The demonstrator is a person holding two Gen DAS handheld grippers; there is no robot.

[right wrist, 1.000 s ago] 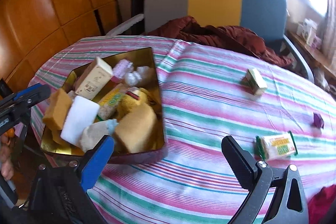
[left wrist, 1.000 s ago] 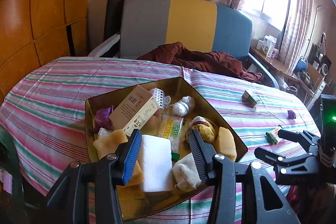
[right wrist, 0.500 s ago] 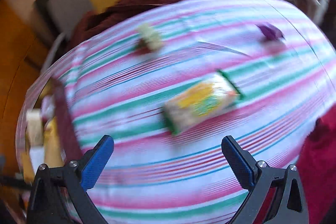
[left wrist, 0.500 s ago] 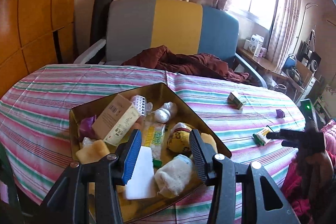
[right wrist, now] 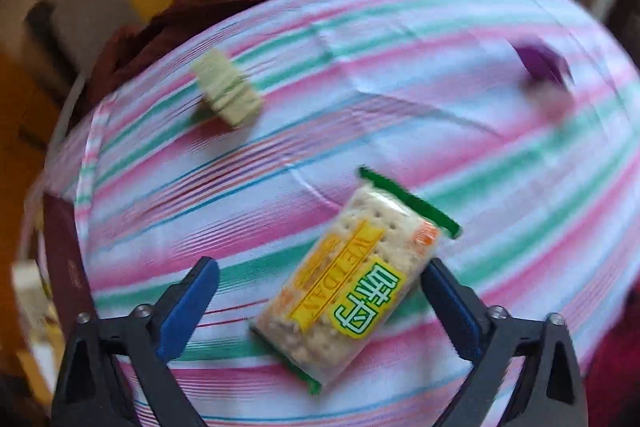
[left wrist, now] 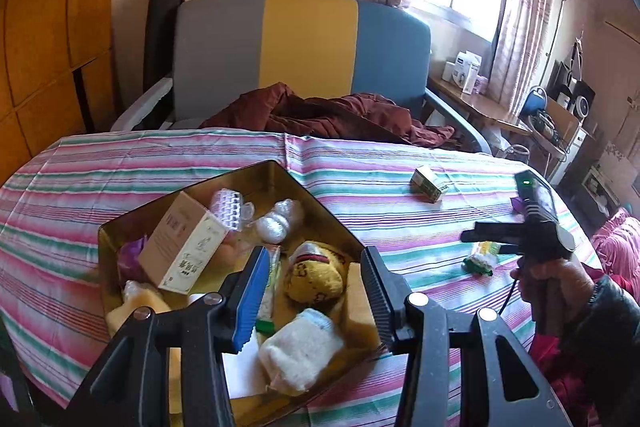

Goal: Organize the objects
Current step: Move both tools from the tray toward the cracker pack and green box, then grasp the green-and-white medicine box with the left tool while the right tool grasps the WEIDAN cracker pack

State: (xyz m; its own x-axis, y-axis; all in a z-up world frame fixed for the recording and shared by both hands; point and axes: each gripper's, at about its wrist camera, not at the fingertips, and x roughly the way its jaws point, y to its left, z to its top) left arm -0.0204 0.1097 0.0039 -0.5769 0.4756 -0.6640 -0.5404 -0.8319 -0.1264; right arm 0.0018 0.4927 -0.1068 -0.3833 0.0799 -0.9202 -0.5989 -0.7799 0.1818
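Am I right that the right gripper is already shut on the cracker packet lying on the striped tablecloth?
Not quite. The right wrist view shows the right gripper open, its fingers either side of the cracker packet, not clamped. The packet does lie on the striped tablecloth.

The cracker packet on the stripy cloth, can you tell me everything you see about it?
The cracker packet is a clear plastic wrapper with green sealed ends, showing pale dotted crackers inside. A yellow band reads WEIDAN beside a green-and-yellow label with Chinese characters. It looks sealed and lies flat and slanted on the striped tablecloth. The open right gripper straddles it; its right finger looks almost against the packet, though contact isn't clear. In the left wrist view it's a small green-white shape.
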